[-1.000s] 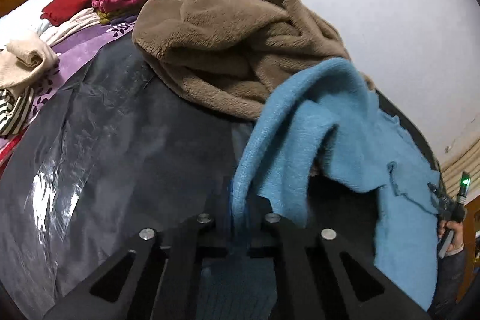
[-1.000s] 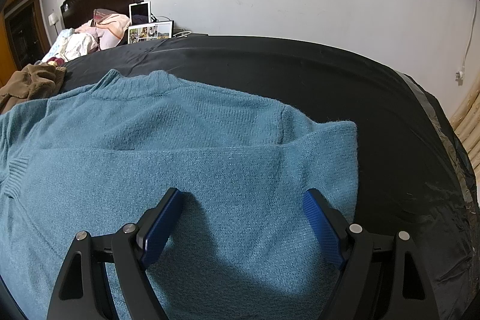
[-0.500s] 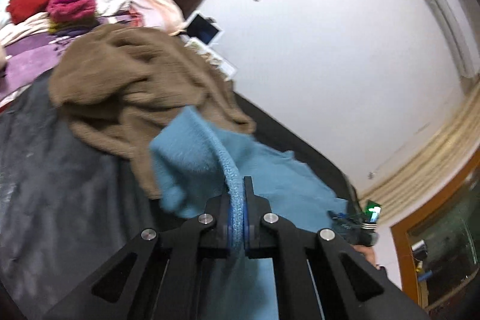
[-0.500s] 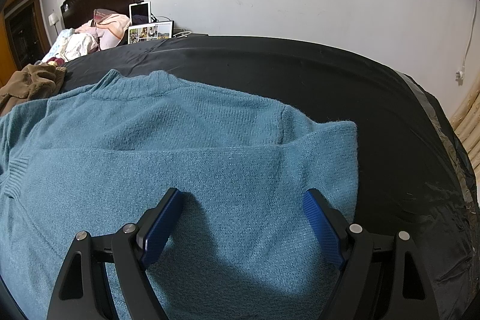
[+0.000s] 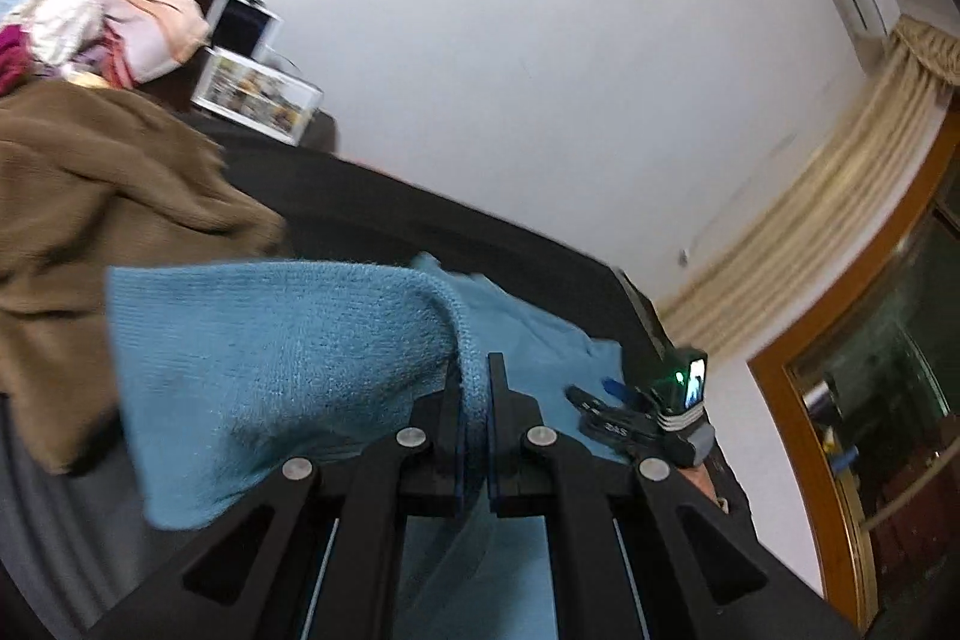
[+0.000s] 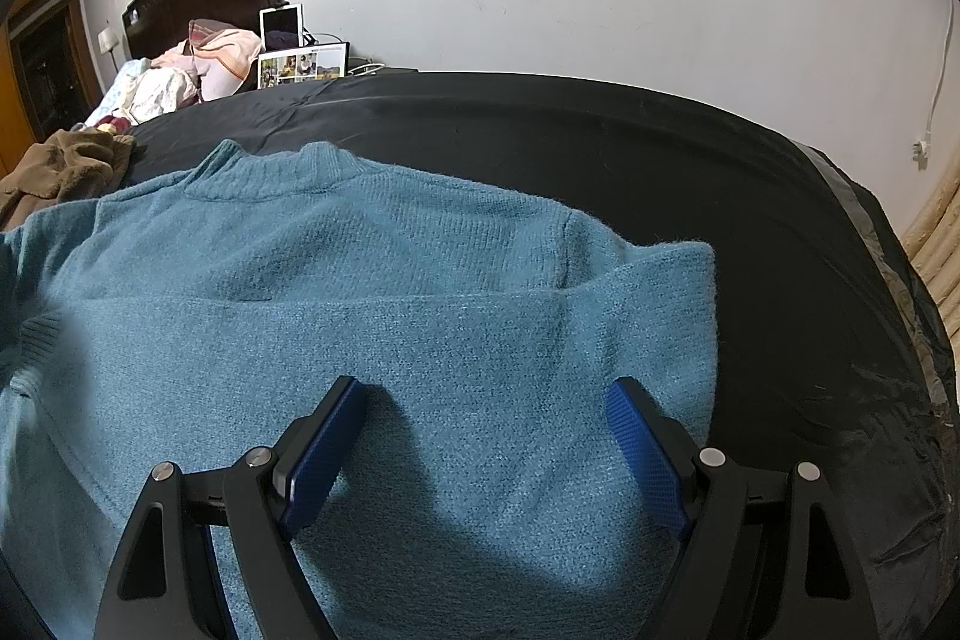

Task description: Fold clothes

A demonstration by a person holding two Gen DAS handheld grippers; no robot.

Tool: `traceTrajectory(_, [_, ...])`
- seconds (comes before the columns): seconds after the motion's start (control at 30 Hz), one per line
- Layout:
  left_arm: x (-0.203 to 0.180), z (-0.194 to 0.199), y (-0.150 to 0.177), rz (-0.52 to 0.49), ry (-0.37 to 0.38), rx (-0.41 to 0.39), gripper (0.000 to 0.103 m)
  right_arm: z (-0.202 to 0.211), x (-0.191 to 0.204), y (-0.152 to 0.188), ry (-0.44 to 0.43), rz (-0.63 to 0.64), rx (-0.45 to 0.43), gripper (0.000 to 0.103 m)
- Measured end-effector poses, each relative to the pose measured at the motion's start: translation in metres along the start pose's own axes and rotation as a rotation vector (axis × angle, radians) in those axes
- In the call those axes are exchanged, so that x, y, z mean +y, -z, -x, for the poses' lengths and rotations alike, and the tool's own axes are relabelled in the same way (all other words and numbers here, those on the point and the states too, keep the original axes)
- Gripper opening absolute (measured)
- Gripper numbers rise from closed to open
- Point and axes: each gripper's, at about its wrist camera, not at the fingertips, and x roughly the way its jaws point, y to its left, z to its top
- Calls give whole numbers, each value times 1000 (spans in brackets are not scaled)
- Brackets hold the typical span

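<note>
Blue sweater (image 6: 384, 316) edge clamped in left fingers (image 5: 447, 400), right fingers (image 6: 636, 448) spread above it

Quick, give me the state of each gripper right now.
Left gripper: shut on a fold of the blue sweater, lifted off the bed.
Right gripper: open, holding nothing, jaws wide apart over the sweater lying flat.

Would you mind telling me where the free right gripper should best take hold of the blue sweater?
Probably the sweater's folded right edge, approached from the bare black cover. The layers stack there into a pinchable edge, whereas the open right gripper stands over flat knit.
</note>
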Motion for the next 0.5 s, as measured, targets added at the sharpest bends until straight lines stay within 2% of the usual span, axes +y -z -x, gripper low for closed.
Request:
traceTrajectory(0.2, [-34, -76, 6, -25, 36, 140, 5, 1, 1, 0, -3, 1, 0, 85])
traceTrajectory(0.5, [-57, -144, 8, -15, 67, 264, 5, 3, 0, 0, -11, -1, 1, 86])
